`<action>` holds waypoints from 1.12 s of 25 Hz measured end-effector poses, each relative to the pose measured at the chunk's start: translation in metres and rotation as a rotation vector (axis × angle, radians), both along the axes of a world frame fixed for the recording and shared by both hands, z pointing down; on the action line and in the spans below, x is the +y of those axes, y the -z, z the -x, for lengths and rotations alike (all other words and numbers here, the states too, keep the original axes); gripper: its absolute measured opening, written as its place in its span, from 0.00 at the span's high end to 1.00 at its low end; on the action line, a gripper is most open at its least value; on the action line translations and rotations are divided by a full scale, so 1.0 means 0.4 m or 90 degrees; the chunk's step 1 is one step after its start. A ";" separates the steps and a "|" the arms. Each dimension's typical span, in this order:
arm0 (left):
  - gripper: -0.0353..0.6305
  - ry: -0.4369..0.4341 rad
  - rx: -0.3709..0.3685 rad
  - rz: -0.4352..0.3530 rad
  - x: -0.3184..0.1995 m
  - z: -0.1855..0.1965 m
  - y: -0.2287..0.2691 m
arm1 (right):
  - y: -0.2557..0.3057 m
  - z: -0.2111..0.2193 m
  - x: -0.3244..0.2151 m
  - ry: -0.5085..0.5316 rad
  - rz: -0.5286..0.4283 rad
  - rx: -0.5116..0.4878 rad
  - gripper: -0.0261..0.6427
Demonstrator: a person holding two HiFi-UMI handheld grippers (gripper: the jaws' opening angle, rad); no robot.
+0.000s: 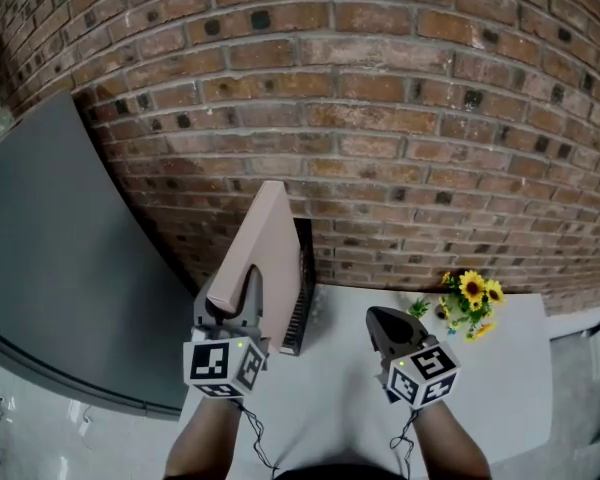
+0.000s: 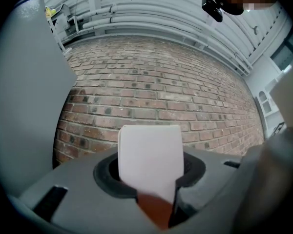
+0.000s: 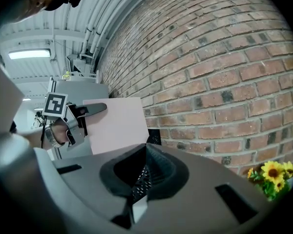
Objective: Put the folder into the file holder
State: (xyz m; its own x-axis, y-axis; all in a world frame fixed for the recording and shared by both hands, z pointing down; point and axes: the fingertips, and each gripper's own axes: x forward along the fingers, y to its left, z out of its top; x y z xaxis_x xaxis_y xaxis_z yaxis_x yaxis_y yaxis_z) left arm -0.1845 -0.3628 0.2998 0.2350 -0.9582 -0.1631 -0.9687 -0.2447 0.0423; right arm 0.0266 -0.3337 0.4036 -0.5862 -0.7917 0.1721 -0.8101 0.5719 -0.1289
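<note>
A pale pink folder [image 1: 263, 248] stands tilted on edge, its top leaning toward the brick wall. My left gripper [image 1: 244, 293] is shut on its lower near edge. In the left gripper view the folder [image 2: 149, 160] fills the gap between the jaws. The black mesh file holder [image 1: 302, 290] stands upright on the white table [image 1: 500, 368], just right of the folder and against the wall. My right gripper [image 1: 382, 323] hovers right of the holder, shut, with nothing in it. From the right gripper view the folder [image 3: 119, 123], the left gripper [image 3: 85, 112] and the holder [image 3: 154, 136] show ahead.
A small bunch of yellow sunflowers [image 1: 470, 303] lies at the table's back right, near the wall. A large grey panel [image 1: 50, 268] rises on the left beside the table. The brick wall [image 1: 380, 118] closes off the back.
</note>
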 end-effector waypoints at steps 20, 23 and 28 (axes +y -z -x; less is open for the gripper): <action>0.70 0.022 0.016 0.006 -0.102 -0.008 -0.077 | -0.057 0.016 -0.054 -0.015 0.032 0.001 0.96; 0.70 0.026 0.012 0.020 -0.112 -0.016 -0.117 | -0.068 0.012 -0.059 -0.017 0.038 0.000 0.96; 0.70 0.025 0.002 0.035 -0.125 -0.035 -0.173 | -0.084 0.005 -0.069 -0.020 0.048 -0.003 0.96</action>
